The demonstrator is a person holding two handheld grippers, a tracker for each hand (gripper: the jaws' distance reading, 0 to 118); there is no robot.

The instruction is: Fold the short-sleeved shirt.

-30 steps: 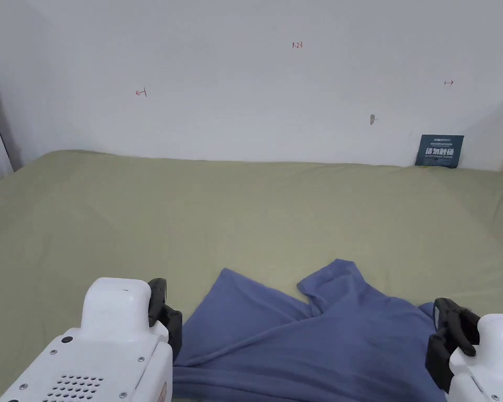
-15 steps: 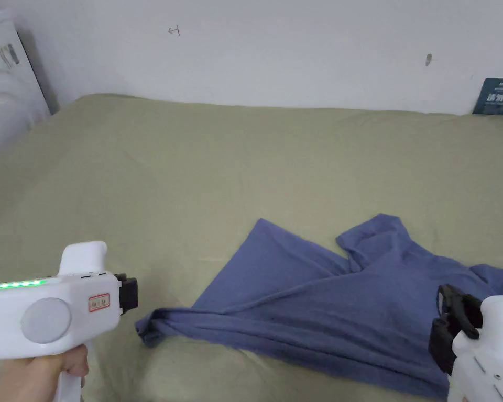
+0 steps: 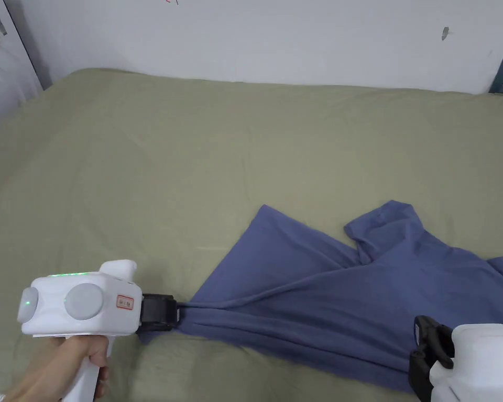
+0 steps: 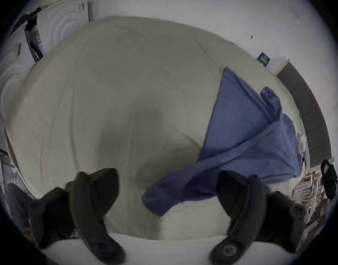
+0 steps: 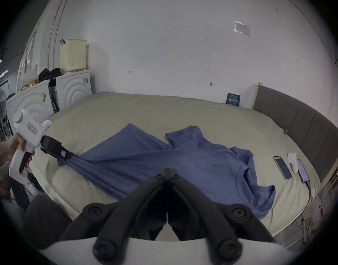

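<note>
— What is seen first?

— A bed [image 3: 193, 157] covered in a pale green sheet is seen, set against a white wall [image 3: 276, 36], with a grey headboard [image 5: 298, 120] along its right edge.

— And where is the short-sleeved shirt [image 3: 350, 293] found?

— It is spread, blue and creased, over the near right part of the bed. One sleeve is pointed toward the far edge. The neck opening is turned toward the headboard side, as shown in the right gripper view. A long fold is run across the body to the shirt's left corner, near the bed's front edge.

— How is the left hand-held gripper [image 4: 167, 175] placed?

— It is held by a hand [image 3: 62, 361] at that left corner. Its jaws are seen spread wide apart in its own view, with the corner of the cloth lying between them.

— And the right hand-held gripper [image 5: 166, 170]?

— It is held at the near edge of the bed, over the shirt's lower side. Its jaws are brought together at the tips. Whether any cloth is pinched there cannot be told.

— Anything smaller?

— A phone [image 5: 282, 166] is laid on the sheet near the headboard, beyond the shirt.
</note>
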